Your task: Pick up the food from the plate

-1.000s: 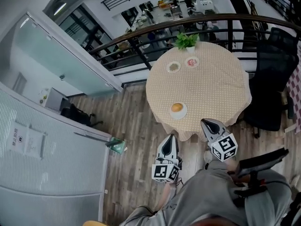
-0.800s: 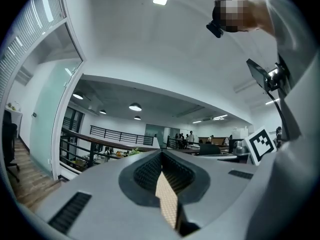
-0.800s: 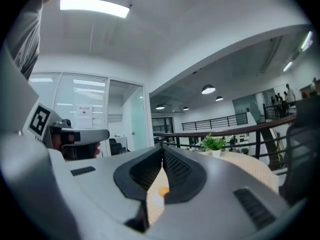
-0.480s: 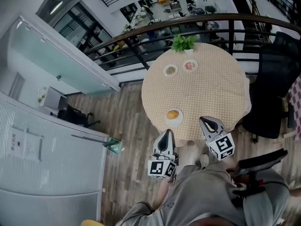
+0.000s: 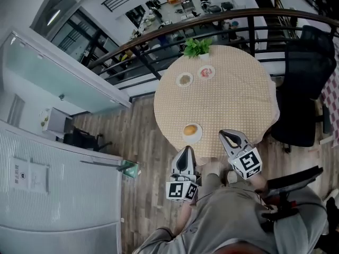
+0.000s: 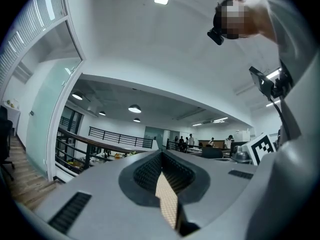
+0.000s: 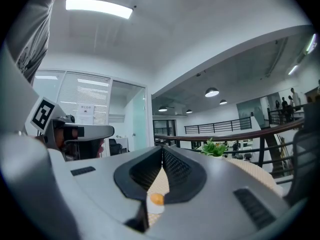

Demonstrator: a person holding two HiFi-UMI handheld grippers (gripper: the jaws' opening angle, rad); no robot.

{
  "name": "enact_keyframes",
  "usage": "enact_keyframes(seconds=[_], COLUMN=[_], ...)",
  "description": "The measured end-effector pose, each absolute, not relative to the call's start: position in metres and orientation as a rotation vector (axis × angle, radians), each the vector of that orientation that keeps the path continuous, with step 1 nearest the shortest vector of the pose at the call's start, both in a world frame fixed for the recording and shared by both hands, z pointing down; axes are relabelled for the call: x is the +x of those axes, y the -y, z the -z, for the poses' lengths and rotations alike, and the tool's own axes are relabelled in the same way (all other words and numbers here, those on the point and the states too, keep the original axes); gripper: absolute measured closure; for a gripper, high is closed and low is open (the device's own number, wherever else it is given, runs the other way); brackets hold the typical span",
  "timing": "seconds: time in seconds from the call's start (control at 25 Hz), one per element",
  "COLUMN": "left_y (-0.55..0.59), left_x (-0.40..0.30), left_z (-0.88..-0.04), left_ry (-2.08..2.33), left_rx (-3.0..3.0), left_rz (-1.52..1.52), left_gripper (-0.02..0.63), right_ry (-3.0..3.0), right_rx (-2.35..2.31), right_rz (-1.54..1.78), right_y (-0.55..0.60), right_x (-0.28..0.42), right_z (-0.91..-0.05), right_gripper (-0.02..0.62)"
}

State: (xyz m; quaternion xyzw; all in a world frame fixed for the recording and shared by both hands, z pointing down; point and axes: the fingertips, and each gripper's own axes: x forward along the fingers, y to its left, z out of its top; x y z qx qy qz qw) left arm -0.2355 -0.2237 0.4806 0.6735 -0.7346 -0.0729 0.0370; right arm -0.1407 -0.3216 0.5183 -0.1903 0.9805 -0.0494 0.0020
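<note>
Left gripper (image 5: 185,150) nearer the plate (image 5: 195,137), right gripper (image 5: 224,134) alongside (both jaws together)

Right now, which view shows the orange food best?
Head view: the orange food lies whole on its plate, unobstructed. Right gripper view catches it small and low in frame; left gripper view misses it.

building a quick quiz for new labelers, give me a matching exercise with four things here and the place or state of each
1 orange food
2 potted plant
3 black chair
4 left gripper

A right of the table
B shut, holding nothing
C on the plate at the table's near edge
D at the table's far edge

Pairs: 1-C, 2-D, 3-A, 4-B
</note>
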Motion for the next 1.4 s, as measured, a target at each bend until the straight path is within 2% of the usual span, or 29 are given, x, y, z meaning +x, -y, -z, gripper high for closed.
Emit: enact_keyframes(seconds=[0.56, 0.76, 1.08, 1.12, 1.16, 1.2, 1.4], left_y=[0.241, 0.239, 0.225, 0.223, 0.222, 0.221, 0.216], left_x=[-0.24, -0.25, -0.278, -0.283, -0.286, -0.289, -0.307], left_z=[-0.456, -0.455, -0.45, -0.445, -0.441, -0.438, -0.433], left_ry=[2.136, 2.163, 2.272, 2.315, 2.327, 2.319, 2.345], left_rx=[2.231, 2.266, 2.227, 2.227, 2.243, 2.262, 2.254], left_rz=[0.29, 0.203, 0.244, 0.253, 0.255, 0.262, 0.271], left_gripper=[0.597, 0.597, 0.596, 0.468, 0.251, 0.207, 0.207], right_ry=[-3.041, -3.039, -3.058, -3.064, -3.069, -3.074, -3.08], right_rx=[-0.751, -0.797, -0.805, -0.803, -0.801, -0.8, -0.799], right_rz=[0.079, 0.1, 0.116, 0.115, 0.114, 0.112, 0.113], right_y=[0.321, 0.32, 0.312, 0.31, 0.308, 0.306, 0.301], right_x=[-0.143, -0.149, -0.163, -0.165, -0.167, -0.168, -0.173], right_z=[-0.479, -0.485, -0.492, -0.493, -0.493, -0.493, -0.496], right_gripper=[0.58, 0.58, 0.58, 0.58, 0.58, 0.58, 0.58])
